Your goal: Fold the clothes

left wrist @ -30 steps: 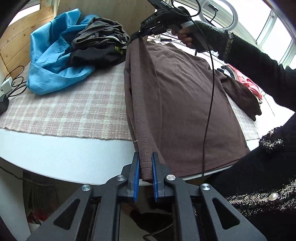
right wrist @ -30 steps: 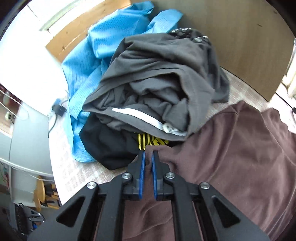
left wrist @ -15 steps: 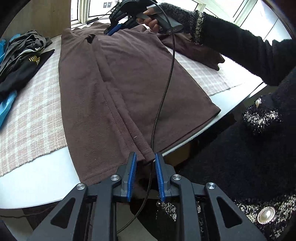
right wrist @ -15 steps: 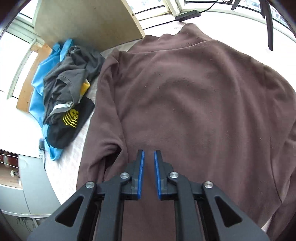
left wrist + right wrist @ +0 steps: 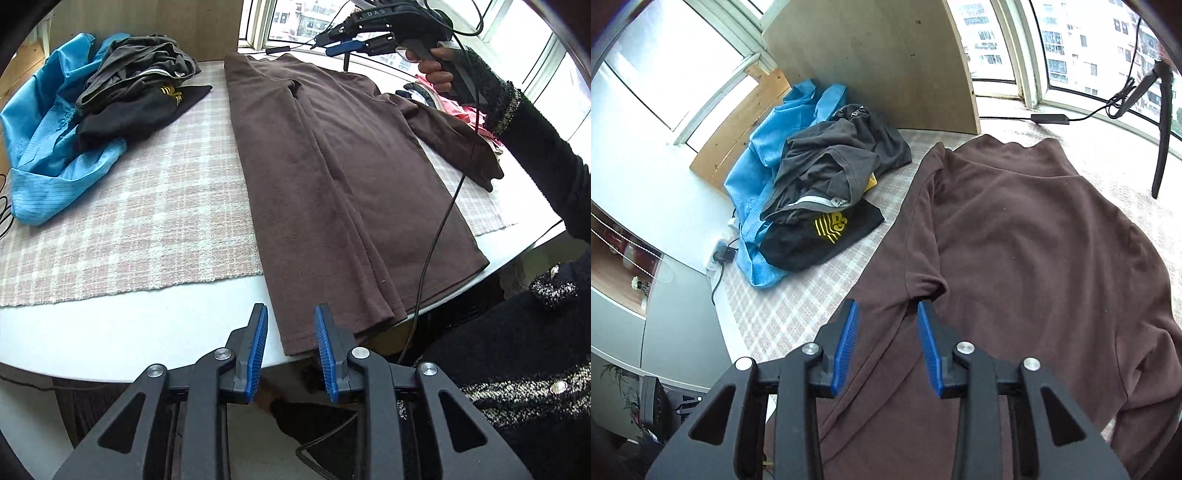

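Just ahead of our left gripper (image 5: 290, 345) the hem of the brown sweater (image 5: 332, 177) hangs slightly over the table (image 5: 110, 325) edge; jaws are opening, hem corner sits between the pads but nothing is pinched. Our right gripper (image 5: 888, 345) hovers above the folded-in sleeve near the armpit, jaws also opening, cloth below them and not gripped; from the left wrist view it rides high over the collar end in the person's hand (image 5: 437, 68). Sweater lies flat on the checked mat (image 5: 140, 206), one side and sleeve already folded over the body, the other sleeve (image 5: 454, 144) splayed out off to the right of the left gripper. Pile of unfolded clothes (image 5: 122, 96) sits up and to the left, near the sweater's shoulder but not touching it as far as we can tell. Risks as we see them: the right gripper's cable (image 5: 439, 229) drapes straight across the sweater body, so any swing could drag the fold open. Hem overhang means a careless grab at the edge could pull the whole garment off the table. Fleece-like fabric looks thick, so a shallow pinch may catch only the top layer and peel the fold apart. Reaching for the loose sleeve risks snagging the pink items (image 5: 461, 109) beyond it.
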